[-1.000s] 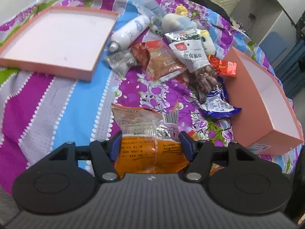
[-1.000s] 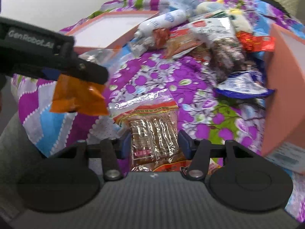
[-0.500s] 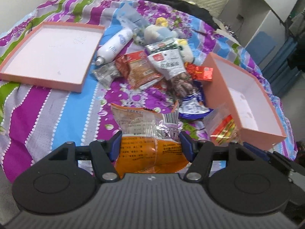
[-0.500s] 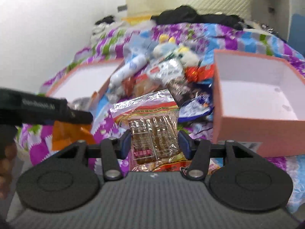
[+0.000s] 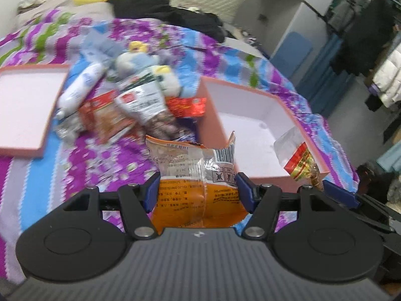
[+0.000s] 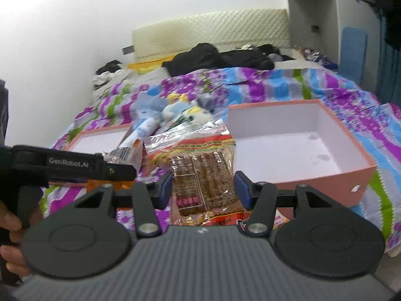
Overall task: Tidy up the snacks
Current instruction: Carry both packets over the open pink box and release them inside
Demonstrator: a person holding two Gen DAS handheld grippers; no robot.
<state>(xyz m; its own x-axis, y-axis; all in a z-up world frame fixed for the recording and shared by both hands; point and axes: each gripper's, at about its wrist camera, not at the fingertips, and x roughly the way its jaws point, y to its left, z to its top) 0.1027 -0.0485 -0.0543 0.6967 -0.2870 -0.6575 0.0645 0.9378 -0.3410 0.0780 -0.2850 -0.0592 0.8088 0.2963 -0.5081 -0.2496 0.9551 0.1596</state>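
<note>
Left gripper [image 5: 196, 192] jaws clamping an orange snack packet [image 5: 198, 188] above the bed [image 5: 37, 175], right gripper [image 6: 203, 188] jaws gripping a clear packet of brown biscuits [image 6: 200, 175], perhaps wafers, open pink box [image 6: 300, 150] sitting near the bed's right edge, snack pile [image 5: 130, 110] lying mid-bed.

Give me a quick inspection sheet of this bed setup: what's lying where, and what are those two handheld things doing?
Surface: bedspread, striped and flowered, in purple, blue and green.
Job's things: deep box open and empty; box lid lying open side up; snack pile between them.
Clutter: white bottle and plush toy among the snacks; dark clothes near the headboard.
Tools: left tool shut on an orange packet; right tool shut on a clear packet of brown bars; both held near the deep box.
Cables: nothing seen.
Surroundings: white wall, padded headboard, white cabinet, hanging coats.
</note>
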